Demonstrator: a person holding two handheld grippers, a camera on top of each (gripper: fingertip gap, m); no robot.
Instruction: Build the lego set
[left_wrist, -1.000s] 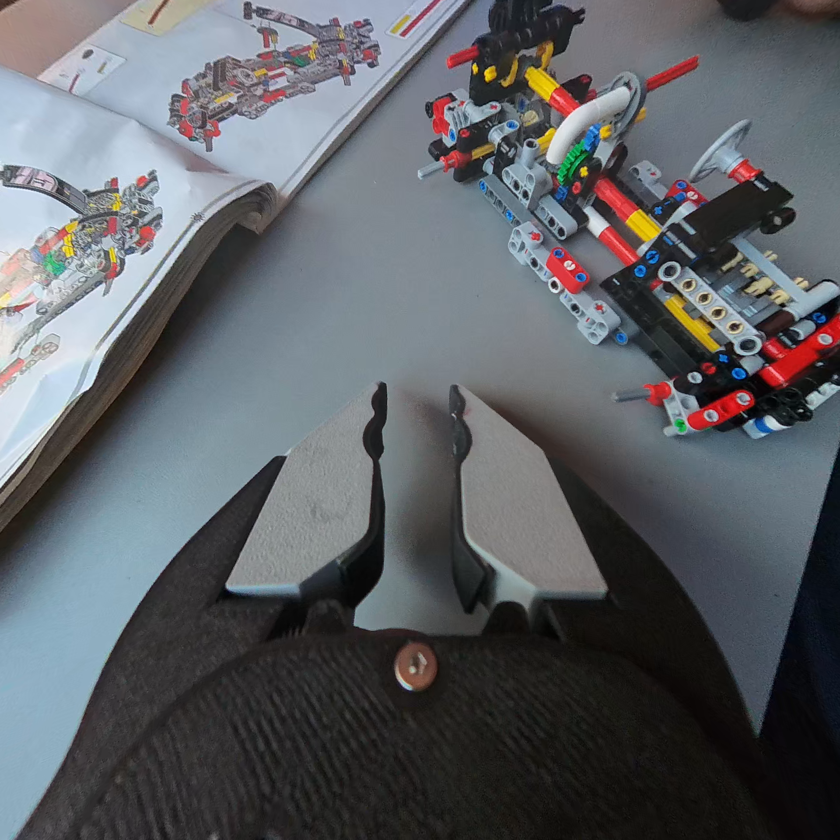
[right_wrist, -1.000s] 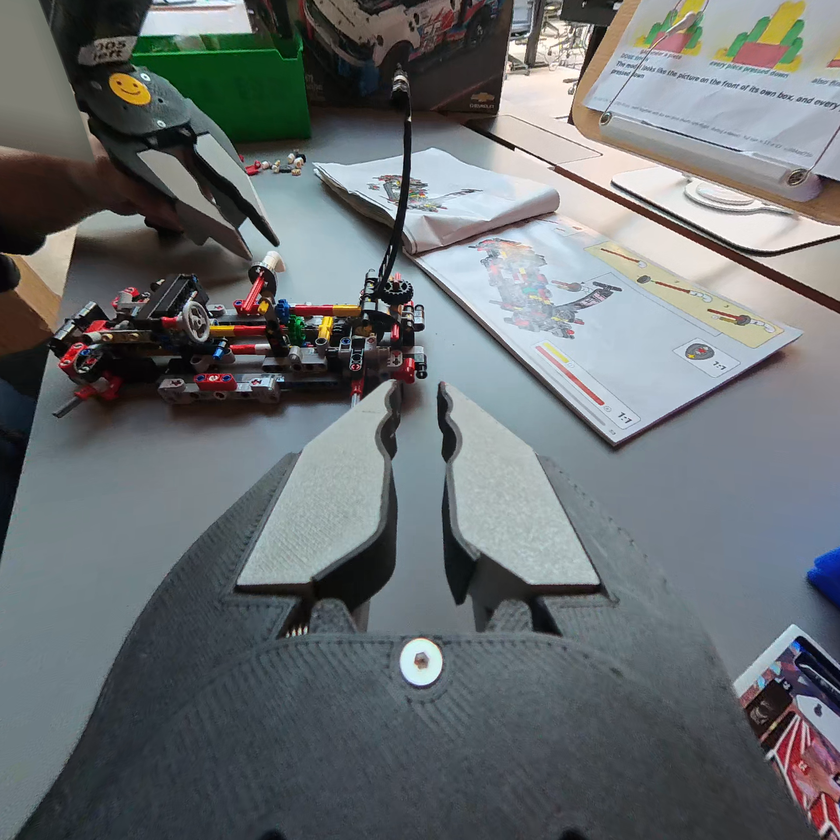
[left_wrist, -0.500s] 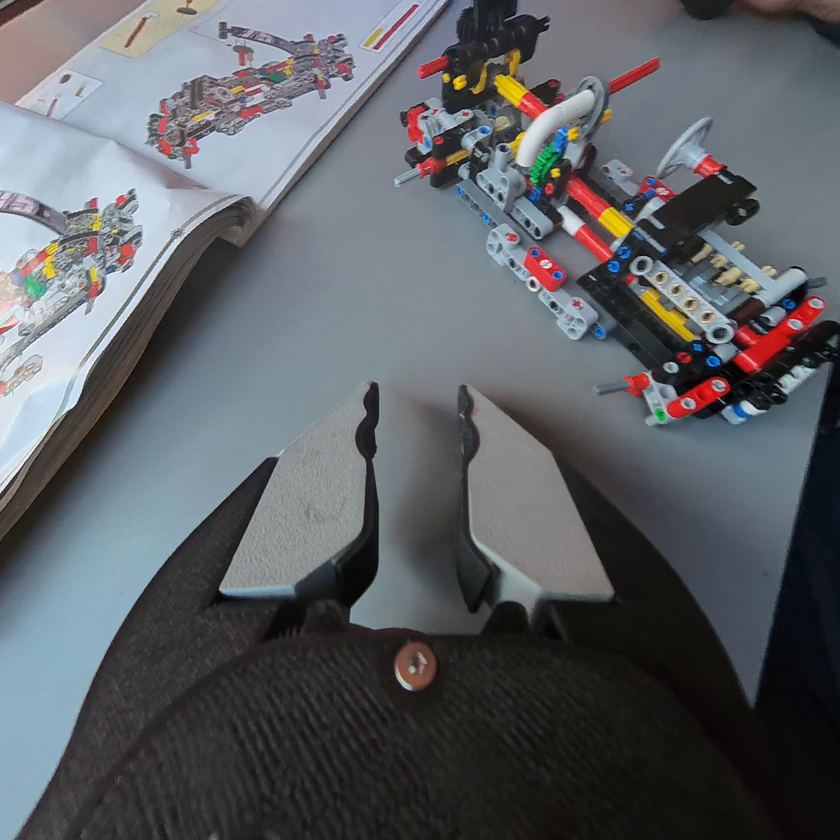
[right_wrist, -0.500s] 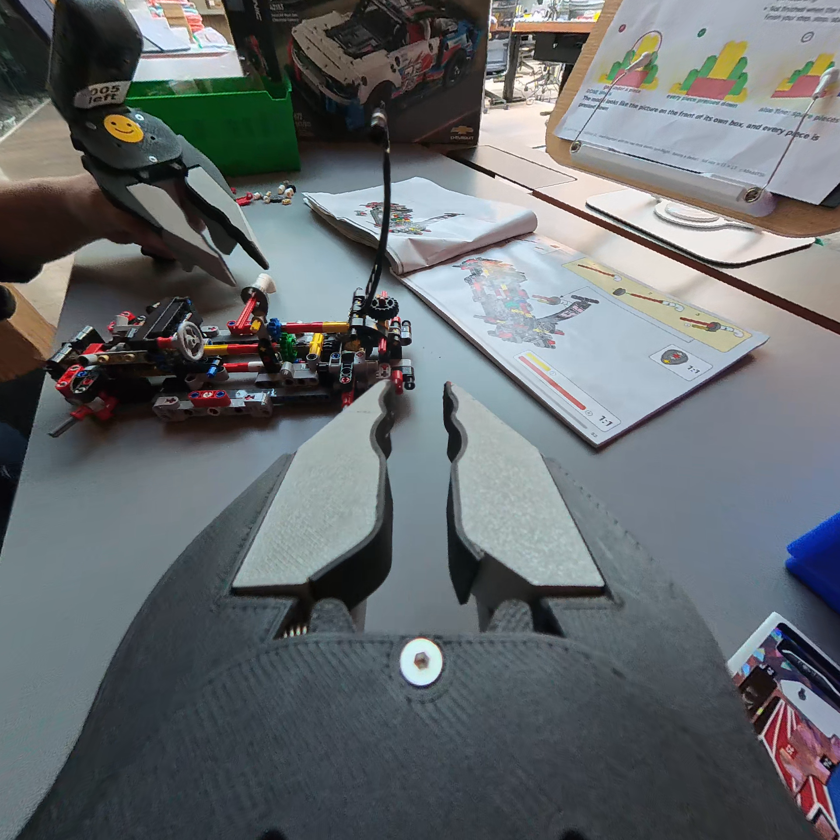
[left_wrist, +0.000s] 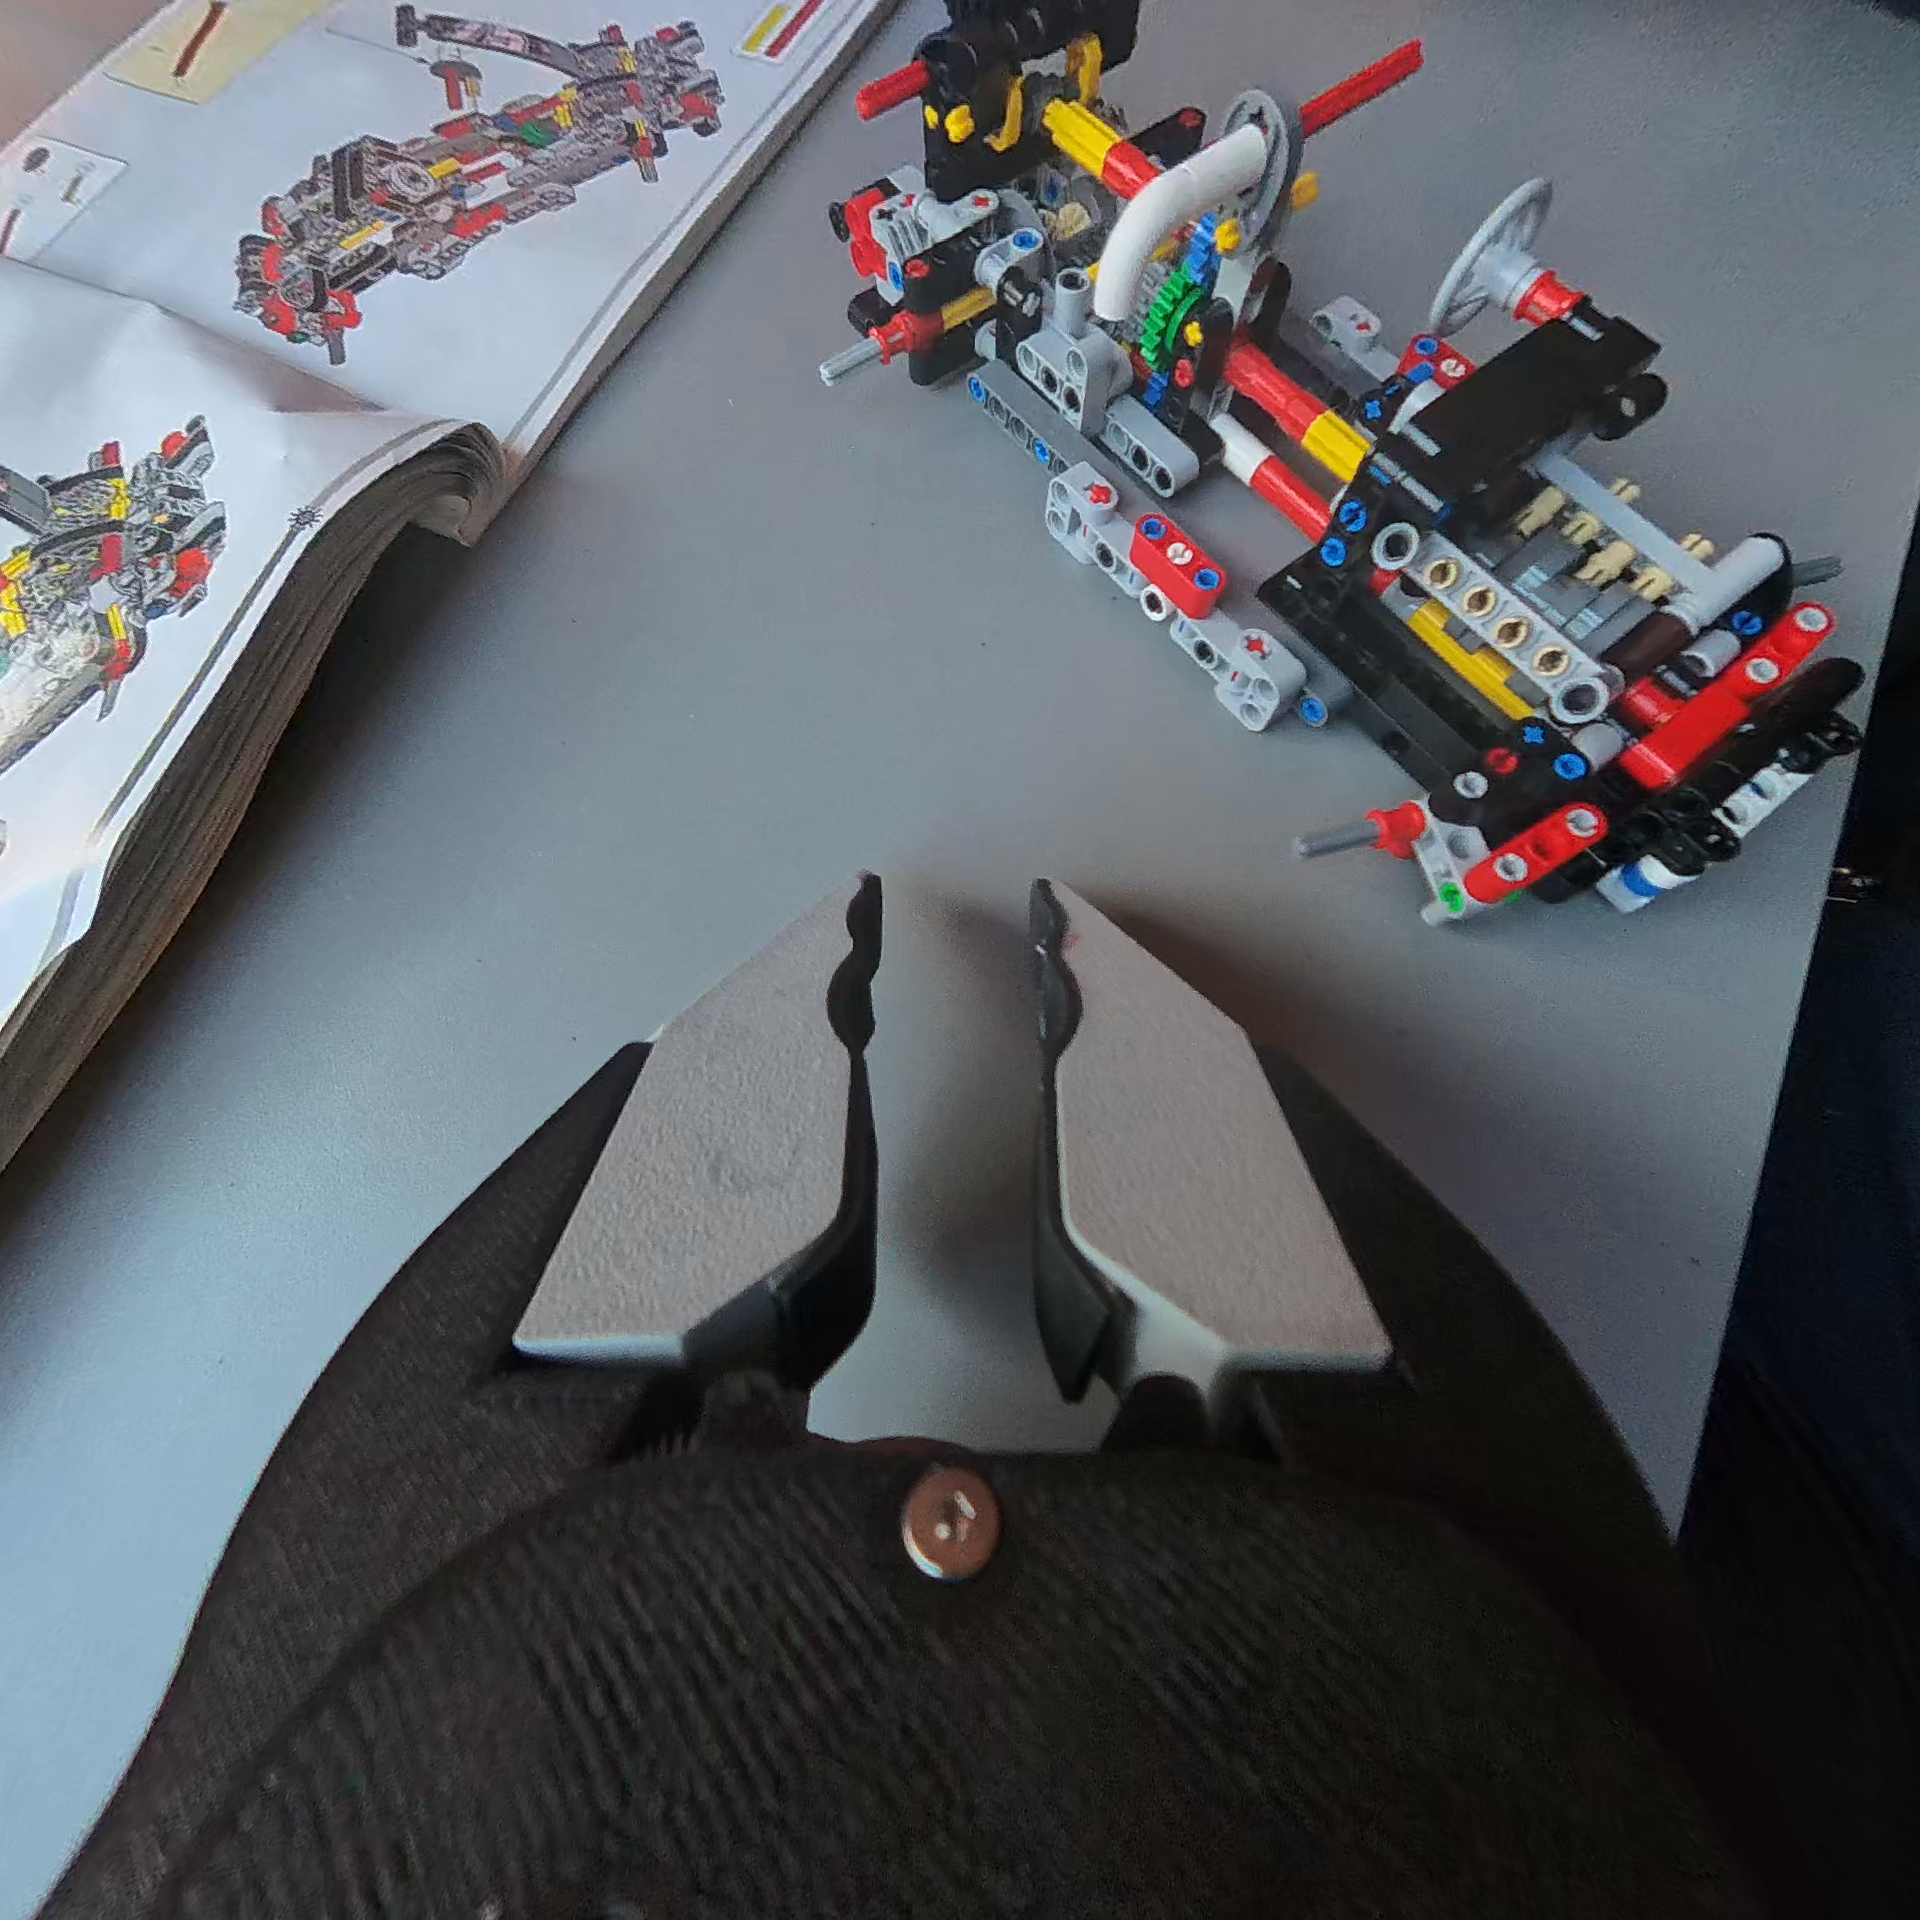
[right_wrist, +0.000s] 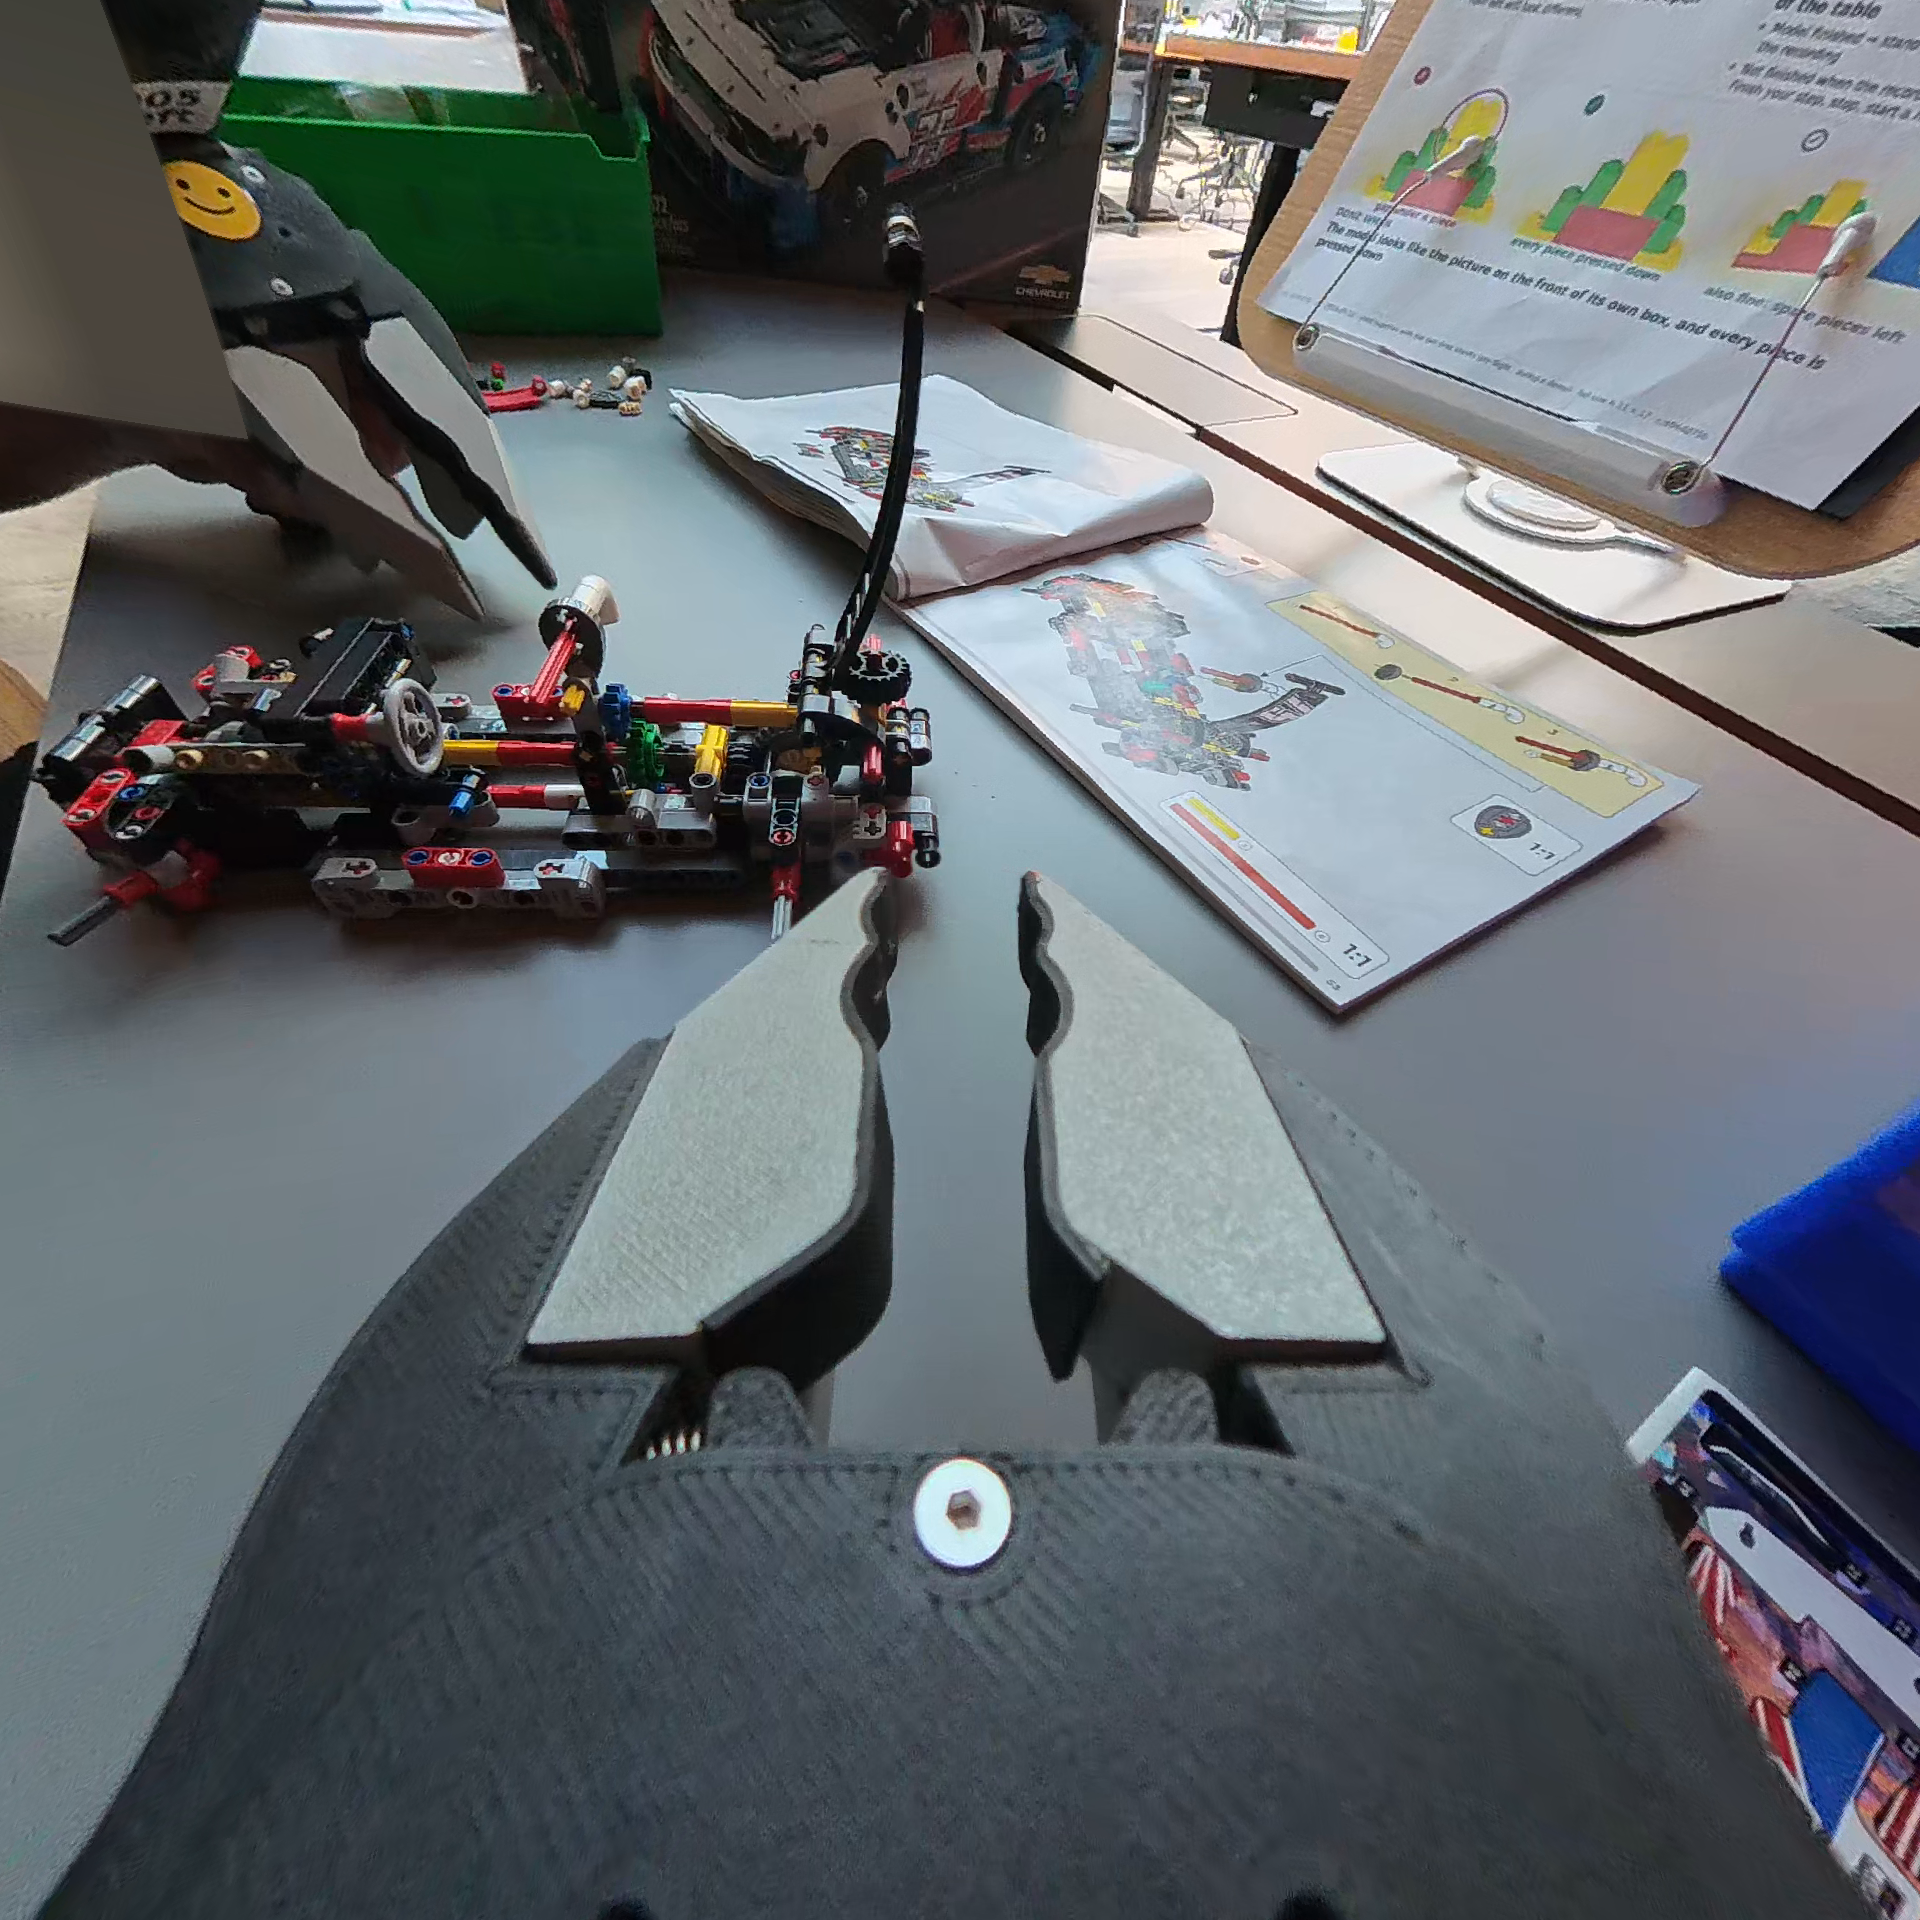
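Brick chassis (right_wrist: 499, 769), printed instruction booklet (right_wrist: 1299, 748), car-picture box (right_wrist: 873, 125)

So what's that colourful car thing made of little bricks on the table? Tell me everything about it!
The brick model is a long, low, half-built car frame of plastic beams and pins: black, grey, red and yellow, with blue pins and a green gear. It has a white curved tube, a grey steering wheel and a thin black hose rising from one end. It lies flat on the grey table, beside the open instruction book. Neither gripper touches it.
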